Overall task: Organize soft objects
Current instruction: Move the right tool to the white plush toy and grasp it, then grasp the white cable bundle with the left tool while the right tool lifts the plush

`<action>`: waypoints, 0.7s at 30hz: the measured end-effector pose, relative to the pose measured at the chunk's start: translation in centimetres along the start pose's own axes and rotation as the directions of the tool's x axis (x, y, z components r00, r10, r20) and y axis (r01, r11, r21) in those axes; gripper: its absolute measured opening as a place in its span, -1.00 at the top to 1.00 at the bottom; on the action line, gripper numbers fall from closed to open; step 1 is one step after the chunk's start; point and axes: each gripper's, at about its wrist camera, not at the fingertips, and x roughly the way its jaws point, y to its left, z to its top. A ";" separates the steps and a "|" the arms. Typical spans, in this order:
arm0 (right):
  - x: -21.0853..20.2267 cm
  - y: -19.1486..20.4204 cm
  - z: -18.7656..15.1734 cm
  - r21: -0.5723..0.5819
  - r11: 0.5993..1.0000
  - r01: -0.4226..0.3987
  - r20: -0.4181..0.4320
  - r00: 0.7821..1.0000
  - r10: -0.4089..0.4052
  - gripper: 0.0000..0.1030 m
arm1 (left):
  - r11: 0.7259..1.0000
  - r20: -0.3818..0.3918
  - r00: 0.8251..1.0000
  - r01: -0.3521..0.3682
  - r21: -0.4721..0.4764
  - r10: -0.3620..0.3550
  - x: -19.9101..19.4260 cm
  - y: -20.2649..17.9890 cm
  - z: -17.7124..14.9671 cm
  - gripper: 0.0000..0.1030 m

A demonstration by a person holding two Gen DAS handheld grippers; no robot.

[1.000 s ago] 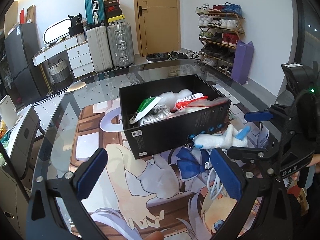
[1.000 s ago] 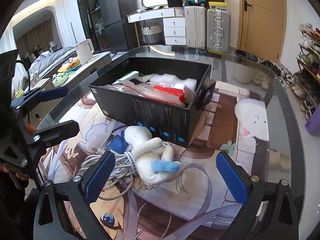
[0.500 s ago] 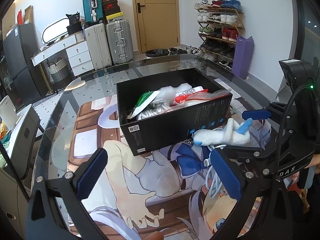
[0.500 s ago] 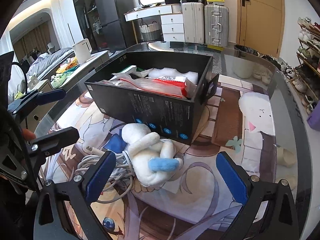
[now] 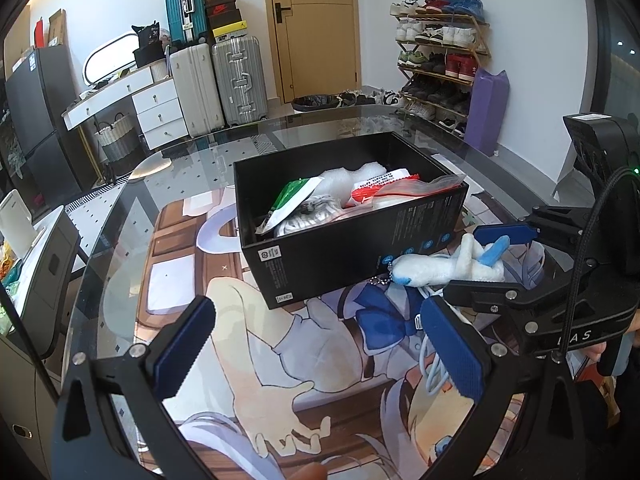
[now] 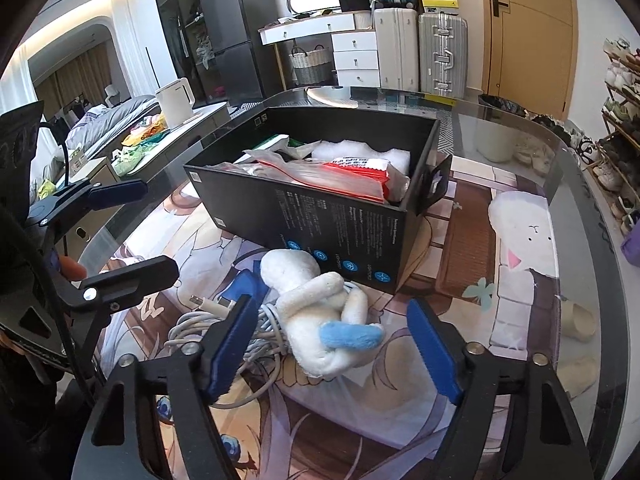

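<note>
A white plush toy with a blue tail (image 6: 326, 316) lies on the printed mat just in front of the black box (image 6: 332, 232), partly on a coil of white cable (image 6: 224, 322). My right gripper (image 6: 332, 352) is open, its blue pads on either side of the toy. In the left wrist view the toy (image 5: 444, 266) lies between the right gripper's fingers (image 5: 504, 234). My left gripper (image 5: 320, 348) is open and empty, over the mat in front of the box (image 5: 352, 256). The box holds bags and soft packets.
The glass table's rounded edge (image 6: 580, 152) runs along the right. A printed anime mat (image 5: 248, 352) covers the table. Suitcases, drawers, a shoe rack and a door stand behind the table. A white kettle (image 6: 174, 102) sits on a side counter.
The right gripper has moved in closer, so the plush toy now lies between its open pads. The left gripper has hardly moved. The toy still lies on the mat.
</note>
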 end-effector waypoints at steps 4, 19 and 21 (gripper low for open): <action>0.0 0.1 -0.1 -0.005 1.000 -0.013 -0.003 1.000 0.013 -0.31 | 1.000 -0.001 1.000 -0.001 0.000 0.001 0.0 0.0 0.0 -1.00; -0.7 1.0 -0.1 -0.049 0.999 -0.019 0.019 1.000 0.020 0.21 | 1.000 -0.012 1.000 0.001 0.009 -0.001 0.3 -0.1 -0.4 -1.00; -0.9 1.1 0.0 -0.053 0.998 -0.020 0.029 0.999 0.022 0.22 | 1.000 -0.013 1.000 0.000 0.009 0.000 0.3 -0.1 -0.4 -1.00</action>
